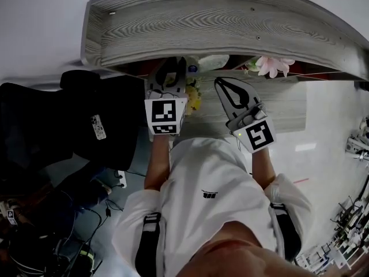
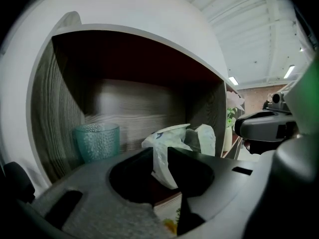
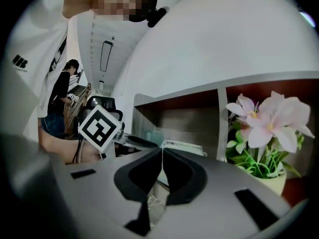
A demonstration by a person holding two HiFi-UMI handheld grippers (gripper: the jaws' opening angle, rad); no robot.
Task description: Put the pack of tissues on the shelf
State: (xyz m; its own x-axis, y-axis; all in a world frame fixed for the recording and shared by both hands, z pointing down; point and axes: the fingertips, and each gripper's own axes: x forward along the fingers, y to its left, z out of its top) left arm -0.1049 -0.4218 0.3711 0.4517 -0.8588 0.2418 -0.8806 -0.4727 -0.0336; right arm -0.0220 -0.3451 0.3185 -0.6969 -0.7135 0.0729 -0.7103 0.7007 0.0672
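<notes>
Left gripper (image 2: 160, 151): its fingers (image 2: 132, 176) are pinching a loose flap of wrapper on the white plastic-wrapped pack of tissues (image 2: 173, 136).

The pack lies inside the open compartment of the grey wood-grain shelf (image 1: 230, 25), towards the right-hand side and near the upright divider (image 3: 222, 123). Whether the pack bears fully on the shelf board cannot be determined.

A teal dimpled glass tumbler (image 2: 97, 141) stands upright in the same compartment. It is to the left of the pack and clear of it.

Right gripper (image 3: 162, 152): its fingers (image 3: 139, 176) are pressed together with nothing between them. It is held outside the shelf, beside the left gripper.

The next compartment, right of the divider, holds a pink artificial flower (image 3: 269, 117) in a pale pot (image 3: 269, 182).

A black chair (image 1: 63, 126) stands to the left of the person.
</notes>
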